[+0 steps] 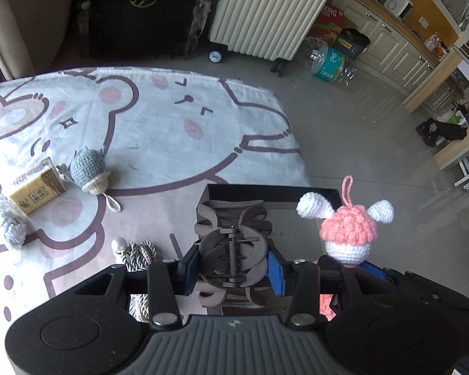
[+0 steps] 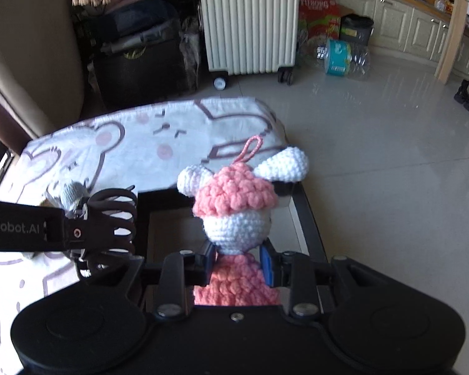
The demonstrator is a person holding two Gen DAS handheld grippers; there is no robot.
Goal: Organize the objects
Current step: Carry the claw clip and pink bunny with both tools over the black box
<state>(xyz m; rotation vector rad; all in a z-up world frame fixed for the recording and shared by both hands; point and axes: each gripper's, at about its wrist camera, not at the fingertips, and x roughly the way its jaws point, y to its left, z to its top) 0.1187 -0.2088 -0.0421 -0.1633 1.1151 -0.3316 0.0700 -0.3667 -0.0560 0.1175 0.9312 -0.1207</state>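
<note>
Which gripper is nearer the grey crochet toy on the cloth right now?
Left. The left gripper, shut on a brown hair claw, sits beside the cloth holding the grey crochet toy. The right gripper, shut on a pink doll, is farther out, beyond the left one.

two crochet dolls (image 1: 348, 231), one hair claw (image 1: 233, 250), one box (image 1: 36, 189)

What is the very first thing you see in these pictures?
The pink and white crochet doll with round ears pops out first, pinched in the right gripper above a dark box. Beside it, the left gripper clamps a brown hair claw clip, over the bear-print cloth.
</note>
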